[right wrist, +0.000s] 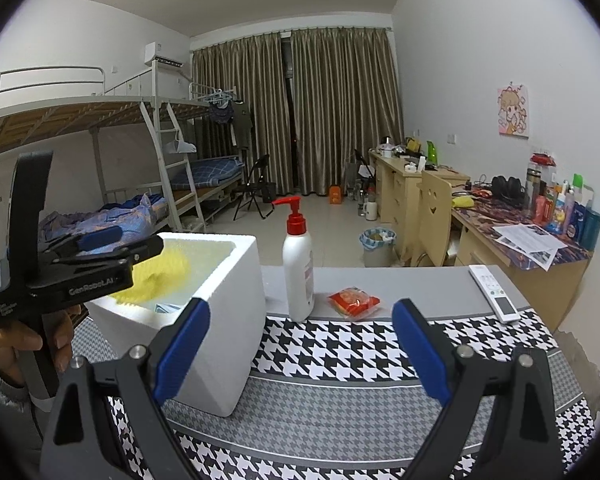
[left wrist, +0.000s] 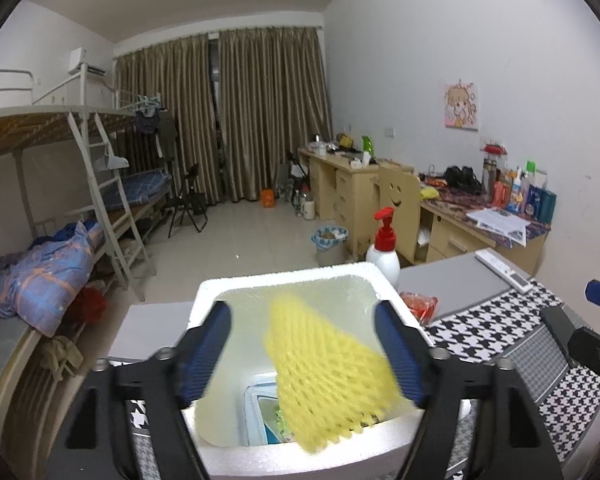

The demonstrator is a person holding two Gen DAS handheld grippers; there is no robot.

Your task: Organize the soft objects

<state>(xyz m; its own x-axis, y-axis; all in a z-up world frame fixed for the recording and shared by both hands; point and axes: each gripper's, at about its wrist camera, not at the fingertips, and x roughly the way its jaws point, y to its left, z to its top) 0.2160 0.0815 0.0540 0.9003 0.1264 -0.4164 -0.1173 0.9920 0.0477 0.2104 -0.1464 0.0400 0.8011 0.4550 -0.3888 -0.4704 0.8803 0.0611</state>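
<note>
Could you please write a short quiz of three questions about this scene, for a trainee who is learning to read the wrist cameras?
1. True or false: the left gripper is clamped shut on the yellow foam net.
2. Multiple choice: which thing stands closest to the white foam box on the table?
A. the remote control
B. the white pump bottle
C. the red packet
3. Fill in: the right gripper is open and holds ______.

Key
1. False: its jaws stand apart and the net, blurred, is over the box between the fingers.
2. B
3. nothing
</note>
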